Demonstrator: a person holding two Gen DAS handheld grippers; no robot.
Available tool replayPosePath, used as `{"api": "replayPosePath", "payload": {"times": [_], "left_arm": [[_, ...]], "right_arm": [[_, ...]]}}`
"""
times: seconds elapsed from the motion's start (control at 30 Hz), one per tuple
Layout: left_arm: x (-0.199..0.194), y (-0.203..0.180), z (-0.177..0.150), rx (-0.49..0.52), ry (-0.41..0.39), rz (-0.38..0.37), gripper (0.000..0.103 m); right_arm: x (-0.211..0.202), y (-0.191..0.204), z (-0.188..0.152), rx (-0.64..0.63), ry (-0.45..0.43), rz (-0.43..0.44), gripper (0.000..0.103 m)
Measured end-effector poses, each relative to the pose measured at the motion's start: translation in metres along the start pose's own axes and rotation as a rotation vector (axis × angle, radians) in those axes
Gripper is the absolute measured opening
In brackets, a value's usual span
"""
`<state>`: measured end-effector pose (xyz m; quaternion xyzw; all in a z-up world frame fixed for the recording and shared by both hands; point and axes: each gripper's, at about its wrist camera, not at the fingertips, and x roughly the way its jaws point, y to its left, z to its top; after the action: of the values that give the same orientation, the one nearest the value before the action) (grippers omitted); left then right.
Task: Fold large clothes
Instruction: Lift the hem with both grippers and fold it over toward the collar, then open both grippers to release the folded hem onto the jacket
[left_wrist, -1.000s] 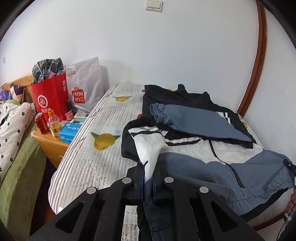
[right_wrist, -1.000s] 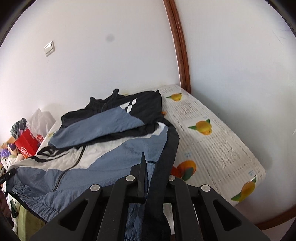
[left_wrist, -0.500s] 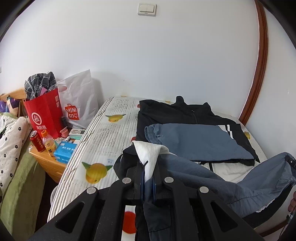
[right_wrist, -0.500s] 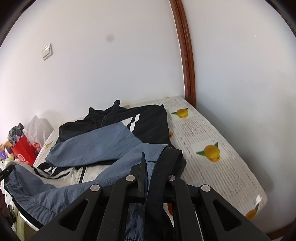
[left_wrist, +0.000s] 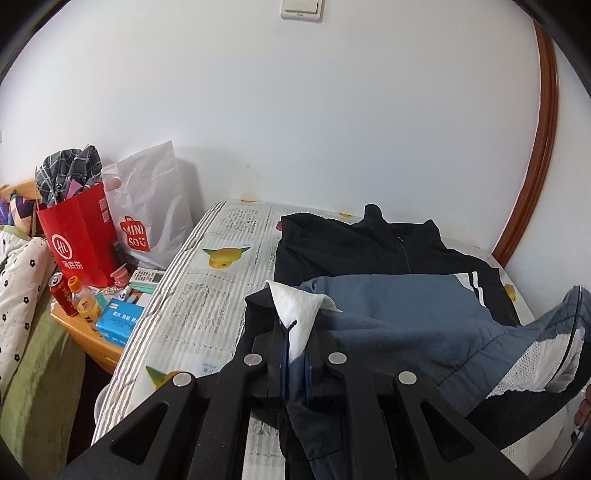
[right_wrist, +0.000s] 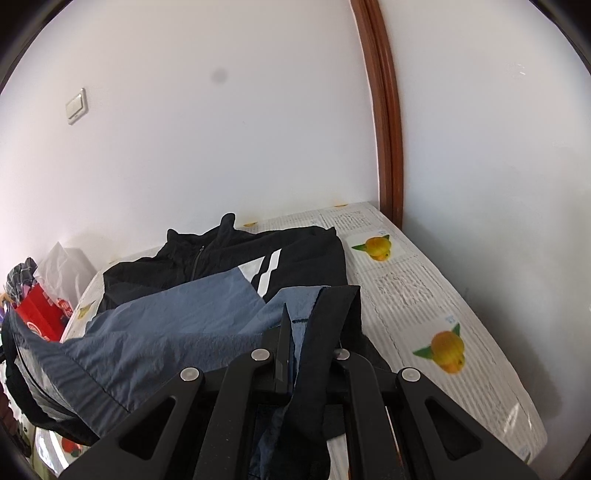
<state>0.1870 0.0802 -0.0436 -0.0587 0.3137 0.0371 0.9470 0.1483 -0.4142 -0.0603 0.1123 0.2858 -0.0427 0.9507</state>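
Note:
A large black, blue and white jacket lies on the bed, collar toward the wall, one blue sleeve folded across its chest. My left gripper is shut on the jacket's bottom hem at its left corner, where the white lining shows. My right gripper is shut on the hem's right corner, at the black band. Both corners are lifted off the bed and carried over the jacket toward the collar. The raised hem sags between the two grippers, showing mesh lining.
A wooden nightstand left of the bed holds a red bag, a white bag, a can, a bottle and a blue box. White walls and a brown door frame border the bed's far side.
Both grippers have carried the jacket's bottom hem up and forward toward the collar. The lower half, flat on the bed a second ago, now hangs lifted over the upper half.

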Motion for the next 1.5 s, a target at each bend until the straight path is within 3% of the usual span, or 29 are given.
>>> {"api": "replayPosePath", "payload": {"times": [0.3, 0.57, 0.8, 0.9, 1.0, 1.03, 1.13, 1.2, 1.27, 1.5], "left_arm": [[0.054, -0.008, 0.015, -0.008, 0.053, 0.021, 0.007], [0.100, -0.010, 0.013, -0.018, 0.128, 0.050, 0.009], [0.112, -0.014, 0.009, 0.004, 0.140, 0.055, 0.011], [0.112, -0.015, 0.010, -0.006, 0.150, 0.045, 0.016], [0.109, -0.016, 0.012, -0.011, 0.155, 0.051, 0.028], [0.106, -0.016, 0.012, -0.011, 0.153, 0.051, 0.029], [0.095, -0.016, 0.012, -0.009, 0.138, 0.052, 0.036], [0.084, -0.016, 0.012, -0.005, 0.118, 0.055, 0.049], [0.071, -0.013, 0.010, -0.001, 0.091, 0.058, 0.056], [0.051, 0.011, -0.007, -0.026, 0.097, 0.073, 0.060]], "right_arm": [[0.065, 0.009, 0.019, -0.003, 0.060, -0.015, 0.004], [0.120, 0.013, 0.015, -0.020, 0.134, -0.070, 0.005], [0.145, 0.008, 0.006, -0.012, 0.183, -0.085, 0.007], [0.144, 0.006, 0.007, -0.012, 0.198, -0.084, 0.014], [0.133, 0.004, 0.012, -0.001, 0.191, -0.060, 0.045], [0.125, 0.004, 0.014, 0.000, 0.171, -0.052, 0.049], [0.106, 0.008, 0.019, -0.033, 0.123, -0.080, 0.054], [0.093, 0.008, 0.022, -0.046, 0.101, -0.092, 0.056], [0.080, 0.006, 0.020, -0.049, 0.091, -0.088, 0.056], [0.068, -0.012, -0.007, -0.044, 0.136, -0.133, 0.061]]}}
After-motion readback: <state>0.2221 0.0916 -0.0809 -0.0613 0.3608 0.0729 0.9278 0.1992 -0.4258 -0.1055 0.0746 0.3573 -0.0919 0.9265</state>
